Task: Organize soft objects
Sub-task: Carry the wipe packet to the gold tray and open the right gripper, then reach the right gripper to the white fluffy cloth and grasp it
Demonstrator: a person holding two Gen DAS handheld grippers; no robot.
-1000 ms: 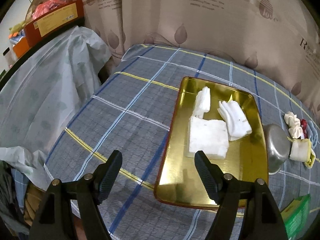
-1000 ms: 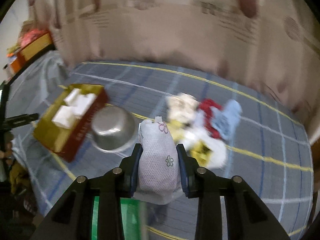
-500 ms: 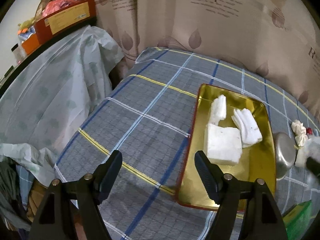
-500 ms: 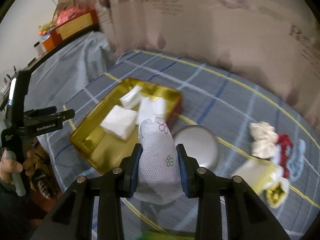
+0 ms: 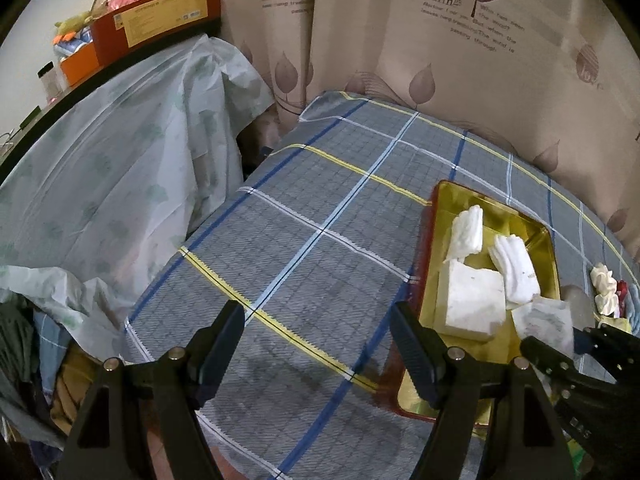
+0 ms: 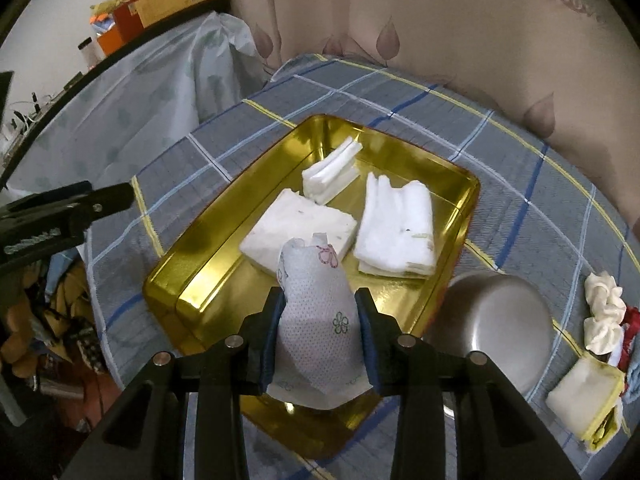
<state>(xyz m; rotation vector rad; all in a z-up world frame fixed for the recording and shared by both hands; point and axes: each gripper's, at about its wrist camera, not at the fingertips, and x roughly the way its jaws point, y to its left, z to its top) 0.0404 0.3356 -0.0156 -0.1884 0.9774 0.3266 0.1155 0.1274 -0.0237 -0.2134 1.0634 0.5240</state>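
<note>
Two claws: right claw [image 6: 320, 312] loosening around the pouch [image 6: 318, 320] above the tray's near rim [image 6: 192, 300], left claw [image 5: 316, 332] released.

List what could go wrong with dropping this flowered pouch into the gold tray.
1. The right tool holds the flowered pouch over the gold tray's near edge, and its jaws have just been opening; released here, it may land on the rim or slip out.
2. Three white folded pieces fill the tray's middle; the pouch's tip overlaps the square pad and could land on it.
3. The metal bowl sits against the tray; a sideways swing could knock it.
</note>
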